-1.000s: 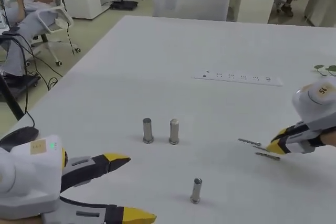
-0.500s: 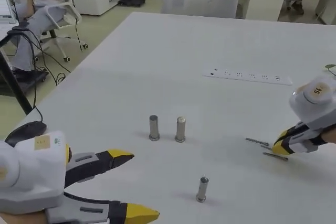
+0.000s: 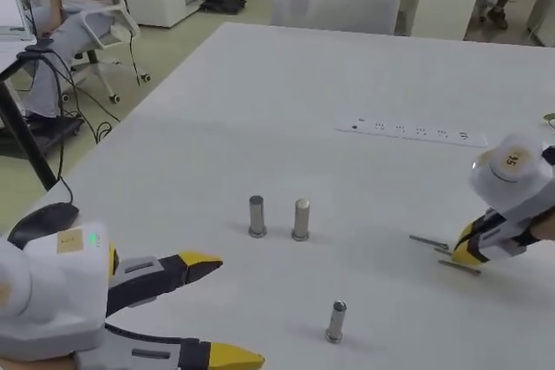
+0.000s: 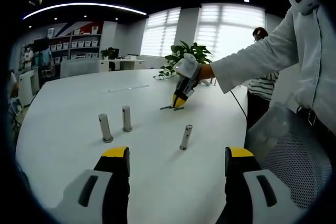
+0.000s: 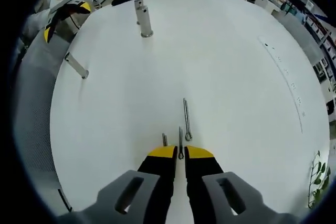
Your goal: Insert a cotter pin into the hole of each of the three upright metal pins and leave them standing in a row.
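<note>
Three upright metal pins stand on the white table: two side by side and one alone nearer me. My left gripper hovers open at the near left, with nothing between its yellow tips. In the left gripper view the pins stand ahead. At the right, my right gripper rests low on the table among the cotter pins. In its own view the right gripper is shut on one cotter pin. A second cotter pin lies ahead, and a third lies just left.
A white power strip lies across the table beyond the pins. A grey chair stands at the far edge. A person sits on an office chair at the far left. Bare tabletop separates the lone pin from the cotter pins.
The head camera has shifted a little. The right gripper's body has tipped slightly while its tips stay at the cotter pins. The left gripper and metal pins have not moved.
</note>
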